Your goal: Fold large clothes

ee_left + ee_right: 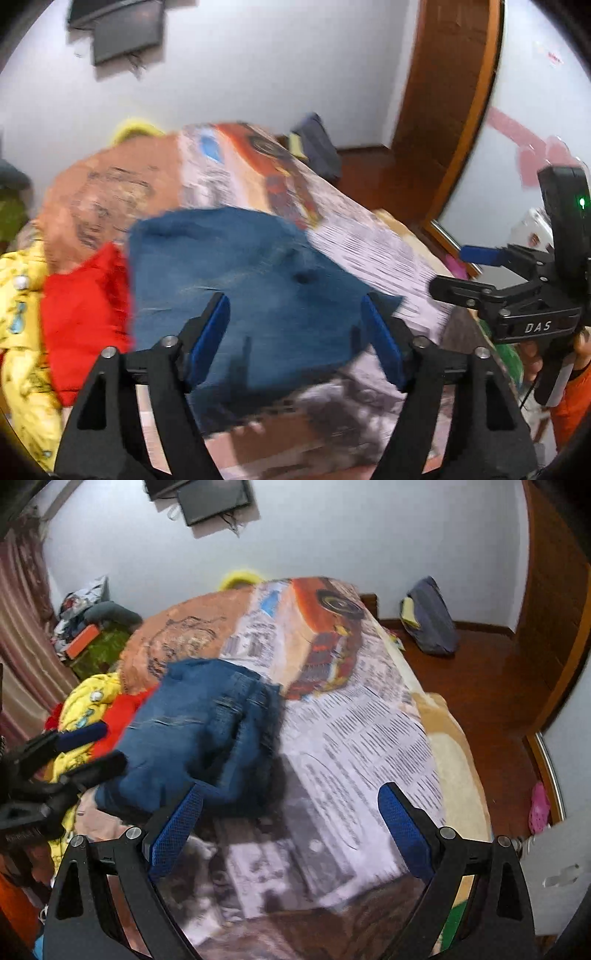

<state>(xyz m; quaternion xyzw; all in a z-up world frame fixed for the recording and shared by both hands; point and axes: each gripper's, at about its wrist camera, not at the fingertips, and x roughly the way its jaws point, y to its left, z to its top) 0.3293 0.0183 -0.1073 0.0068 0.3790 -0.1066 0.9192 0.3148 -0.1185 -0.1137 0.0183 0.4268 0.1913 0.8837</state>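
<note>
- Left wrist view: jeans [236,280] lie bundled on the bed [369,236], apparently folded.
- Left hand-held gripper [295,332] wide, empty.
- Right hand-held gripper [291,823] wide, empty.
- Red garment [85,317] and yellow garment [22,332] left of jeans remain unfolded.

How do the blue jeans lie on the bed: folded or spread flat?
Folded. The blue jeans sit as a compact, thick bundle with layers doubled over, no legs stretched across the printed bedspread.

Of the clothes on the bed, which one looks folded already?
The blue denim garment, lying as a compact folded bundle on the printed bedspread. The red garment and yellow patterned garment beside it lie crumpled.
</note>
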